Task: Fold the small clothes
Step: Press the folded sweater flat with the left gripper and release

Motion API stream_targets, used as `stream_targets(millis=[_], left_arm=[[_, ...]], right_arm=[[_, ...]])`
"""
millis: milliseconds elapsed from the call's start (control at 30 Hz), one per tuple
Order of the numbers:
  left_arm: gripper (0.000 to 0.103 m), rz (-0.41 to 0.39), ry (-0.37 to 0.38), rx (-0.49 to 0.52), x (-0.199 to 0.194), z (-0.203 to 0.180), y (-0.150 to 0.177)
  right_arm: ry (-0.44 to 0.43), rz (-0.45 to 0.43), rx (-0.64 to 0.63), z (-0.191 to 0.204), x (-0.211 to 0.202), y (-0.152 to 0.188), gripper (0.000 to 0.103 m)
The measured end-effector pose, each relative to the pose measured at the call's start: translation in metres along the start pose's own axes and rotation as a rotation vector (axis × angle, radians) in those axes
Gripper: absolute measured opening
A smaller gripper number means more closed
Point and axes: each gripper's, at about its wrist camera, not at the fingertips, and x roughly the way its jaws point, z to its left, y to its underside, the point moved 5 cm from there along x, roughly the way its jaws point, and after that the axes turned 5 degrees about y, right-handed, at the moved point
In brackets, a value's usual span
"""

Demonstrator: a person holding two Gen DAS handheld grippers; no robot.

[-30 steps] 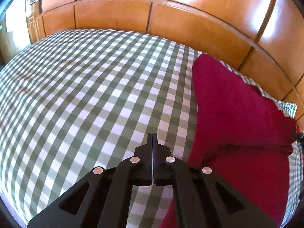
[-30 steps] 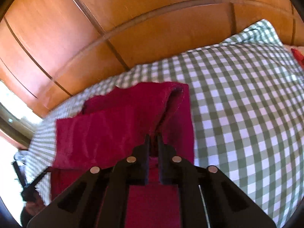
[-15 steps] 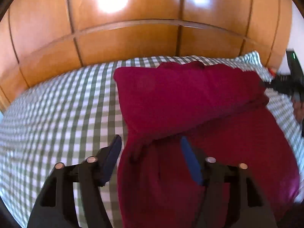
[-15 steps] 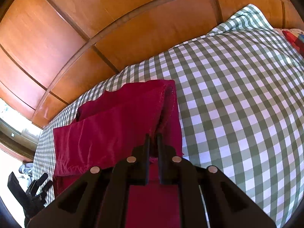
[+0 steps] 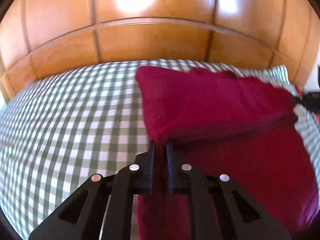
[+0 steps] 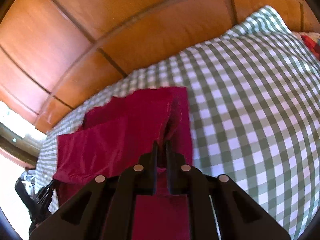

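**Grippers pinching both ends of a folded crimson edge**

Left gripper (image 5: 160, 146) clamped on the near left corner of the garment (image 5: 210, 108); right gripper (image 6: 161, 146) clamped likewise on the opposite corner, jaws nearly closed with cloth between them. Behind, a curved wooden headboard (image 5: 152, 40), glossy and panelled. Below, a bed (image 5: 70, 120) under a green-and-white checked sheet, soft and slightly rumpled. On the bed, the garment: crimson, matte, thin woven cloth, already doubled once, upper layer lifted above the lower. Held edge running crosswise between the two grippers, neither plainly nearer to it, body of the cloth lying ahead of both toward the headboard. Probable next move: carrying that edge forward for a further fold. Motion blur in both views.
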Motion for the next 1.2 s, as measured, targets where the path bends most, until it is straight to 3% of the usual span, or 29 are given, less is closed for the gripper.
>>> stream_targets(millis=[67, 200, 367, 433, 500, 633, 767, 900, 967, 1133, 1167, 1200], left_arm=[[0.009, 0.008, -0.019, -0.033, 0.000, 0.012, 0.004], [0.011, 0.071, 0.011, -0.056, 0.006, 0.013, 0.018], [0.013, 0.067, 0.038, -0.119, -0.013, 0.026, 0.024], [0.013, 0.022, 0.063, -0.171, -0.031, 0.034, 0.019], [0.013, -0.033, 0.080, -0.189, -0.047, 0.035, 0.008], [0.013, -0.080, 0.094, -0.185, -0.051, 0.022, -0.018], [0.013, -0.073, 0.020, -0.150, -0.024, 0.000, -0.047], [0.013, -0.035, -0.030, -0.179, 0.018, -0.005, -0.067], [0.013, -0.011, -0.048, -0.195, 0.039, -0.002, -0.070], [0.014, 0.065, -0.177, -0.236, 0.084, 0.031, -0.055], [0.018, 0.075, -0.186, -0.252, 0.093, 0.041, -0.045], [0.033, 0.058, -0.185, -0.258, 0.095, 0.046, -0.037]], right_arm=[[0.018, 0.005, -0.041, 0.007, 0.003, 0.004, 0.006], [0.145, 0.055, -0.074, -0.001, 0.030, 0.018, 0.006], [0.170, 0.040, -0.113, 0.001, 0.027, 0.026, 0.007], [0.164, 0.022, -0.128, 0.005, 0.019, 0.026, 0.015], [0.167, -0.043, -0.151, 0.012, 0.002, 0.025, 0.044], [0.111, -0.106, -0.208, 0.042, -0.021, 0.021, 0.048], [0.111, -0.082, -0.281, 0.070, -0.006, 0.024, 0.054], [0.152, -0.044, -0.285, 0.075, 0.028, 0.021, 0.054], [0.198, -0.027, -0.282, 0.068, 0.046, 0.020, 0.054], [0.251, -0.034, -0.304, 0.055, 0.076, 0.024, 0.054], [0.262, -0.055, -0.332, 0.056, 0.080, 0.027, 0.054], [0.276, -0.076, -0.360, 0.058, 0.084, 0.029, 0.055]])
